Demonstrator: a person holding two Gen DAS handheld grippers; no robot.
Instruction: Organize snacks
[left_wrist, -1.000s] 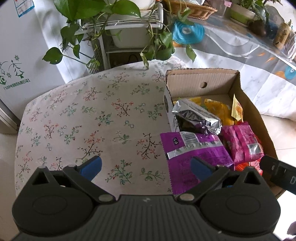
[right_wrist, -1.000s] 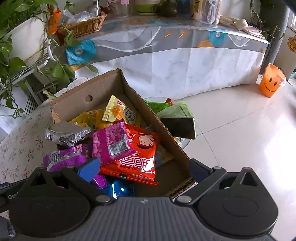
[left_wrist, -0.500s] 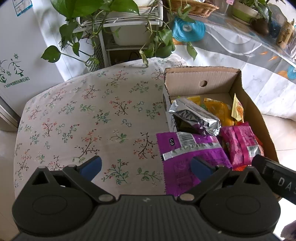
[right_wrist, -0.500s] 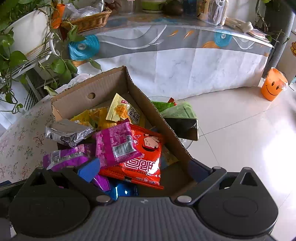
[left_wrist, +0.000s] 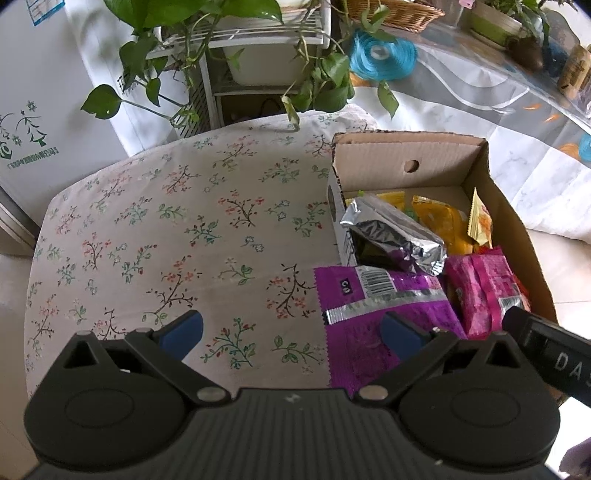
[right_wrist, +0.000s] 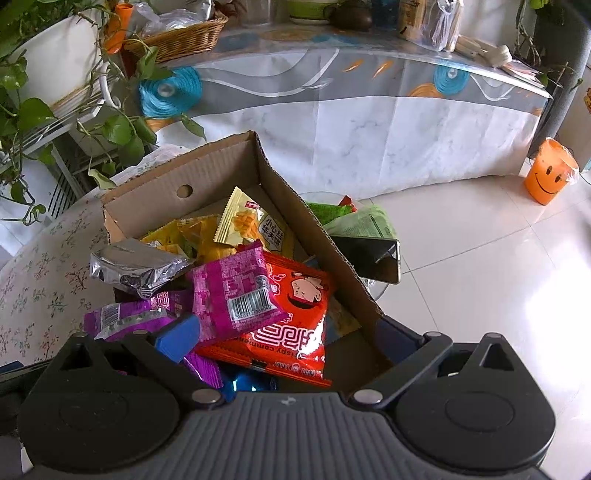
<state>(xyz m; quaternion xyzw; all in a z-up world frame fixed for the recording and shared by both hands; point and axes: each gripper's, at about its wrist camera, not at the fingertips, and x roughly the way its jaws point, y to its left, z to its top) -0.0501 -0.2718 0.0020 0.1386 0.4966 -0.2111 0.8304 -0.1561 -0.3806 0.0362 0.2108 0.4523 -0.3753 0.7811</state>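
A cardboard box (left_wrist: 406, 147) (right_wrist: 295, 199) stands at the right edge of a floral-cloth table (left_wrist: 166, 229). It holds several snack packets: a silver one (left_wrist: 391, 232) (right_wrist: 133, 266), yellow ones (right_wrist: 251, 221), a pink one (right_wrist: 232, 295) and a red one (right_wrist: 295, 325). A purple packet (left_wrist: 380, 314) (right_wrist: 125, 317) hangs over the box's near left wall. My left gripper (left_wrist: 291, 328) is open above the table beside the box, its right finger over the purple packet. My right gripper (right_wrist: 288, 336) is open over the box's near end, its right finger outside the right wall.
A plant stand (left_wrist: 258, 48) with trailing leaves is behind the table. A long covered counter (right_wrist: 351, 92) carries a basket (right_wrist: 177, 33) and jars. A phone (right_wrist: 369, 258) and green packets (right_wrist: 362, 221) lie on a small glass stand right of the box. An orange smiley cup (right_wrist: 550, 177) sits on the tiled floor.
Both grippers have drawn back and up a little, so the box and table look slightly farther away. Both stay open and no packet has moved.
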